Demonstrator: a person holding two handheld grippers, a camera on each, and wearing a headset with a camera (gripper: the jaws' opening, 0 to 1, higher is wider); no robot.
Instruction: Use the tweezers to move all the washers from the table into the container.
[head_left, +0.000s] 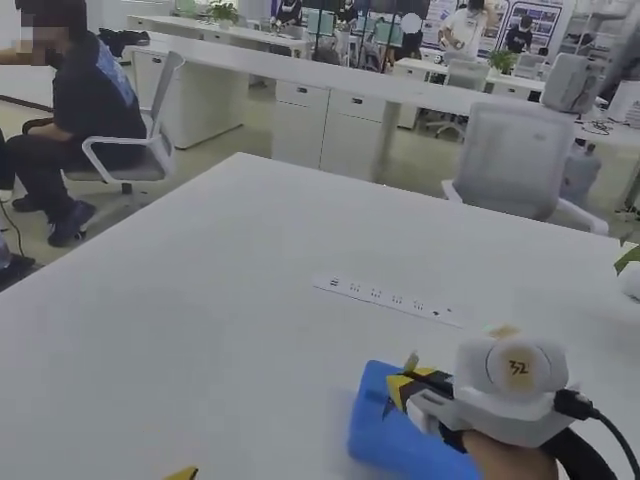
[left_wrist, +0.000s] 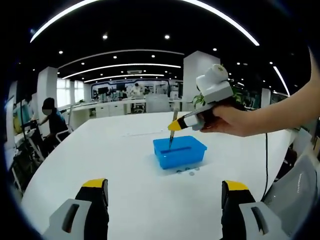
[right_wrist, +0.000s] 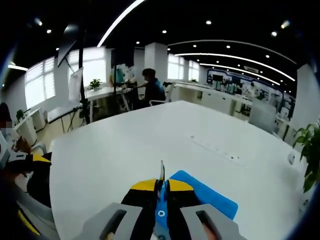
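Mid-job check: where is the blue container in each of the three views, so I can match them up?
Head view: the blue container is at the bottom, right of centre, partly behind the right gripper.
Left gripper view: near the centre, with the tweezers pointing down at it.
Right gripper view: bottom centre, just beyond the jaws.
Shared landmark: the tweezers held in the right gripper.
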